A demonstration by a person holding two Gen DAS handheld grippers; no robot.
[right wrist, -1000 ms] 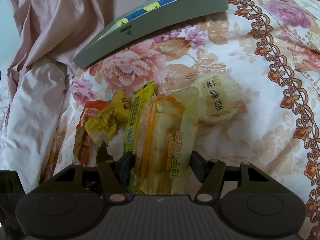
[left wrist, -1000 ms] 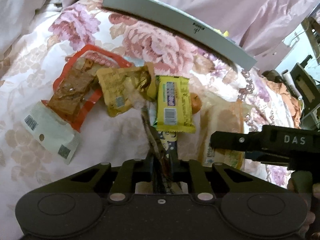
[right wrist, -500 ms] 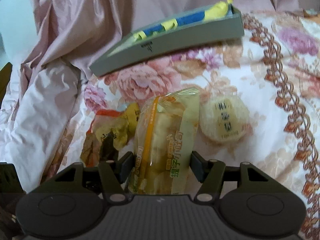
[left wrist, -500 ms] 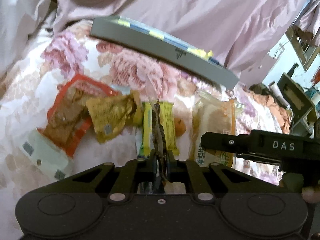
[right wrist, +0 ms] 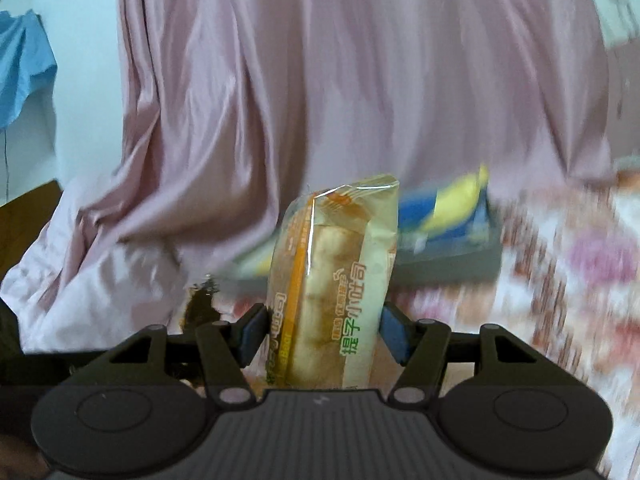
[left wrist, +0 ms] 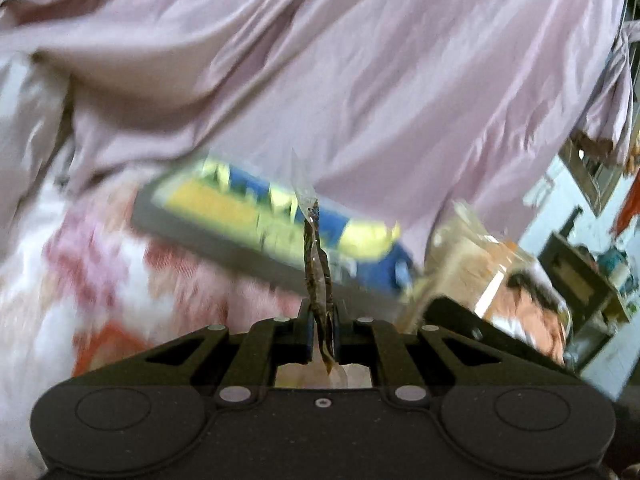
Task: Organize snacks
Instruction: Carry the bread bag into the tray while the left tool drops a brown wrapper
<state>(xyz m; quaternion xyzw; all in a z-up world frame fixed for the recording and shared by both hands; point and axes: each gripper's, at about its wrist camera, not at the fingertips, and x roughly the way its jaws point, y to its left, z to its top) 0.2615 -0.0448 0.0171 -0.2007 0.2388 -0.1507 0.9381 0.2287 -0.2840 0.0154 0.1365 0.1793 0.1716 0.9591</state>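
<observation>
My left gripper (left wrist: 321, 322) is shut on a thin brown snack packet (left wrist: 316, 264), seen edge-on and sticking up between the pads. Beyond it lies a grey tray (left wrist: 256, 254) holding blue and yellow packets, blurred by motion. My right gripper (right wrist: 322, 332) is shut on a clear bag of bread rolls (right wrist: 336, 276) with green and orange print, held upright off the bed. The same bread bag (left wrist: 468, 256) and right gripper arm (left wrist: 460, 316) show at the right of the left wrist view. The grey tray (right wrist: 452, 264) sits behind the bag in the right wrist view.
A floral bedspread (left wrist: 80, 280) lies below, with an orange-red packet (left wrist: 108, 344) at lower left. A pink crumpled sheet (right wrist: 320, 80) fills the background. The dark packet (right wrist: 202, 304) in the left gripper shows left of the bread. Furniture (left wrist: 580, 272) stands at far right.
Both grippers have lifted with their packets and tilted up. The snack pile has dropped out of sight; the tray and pink sheet now fill the views.
</observation>
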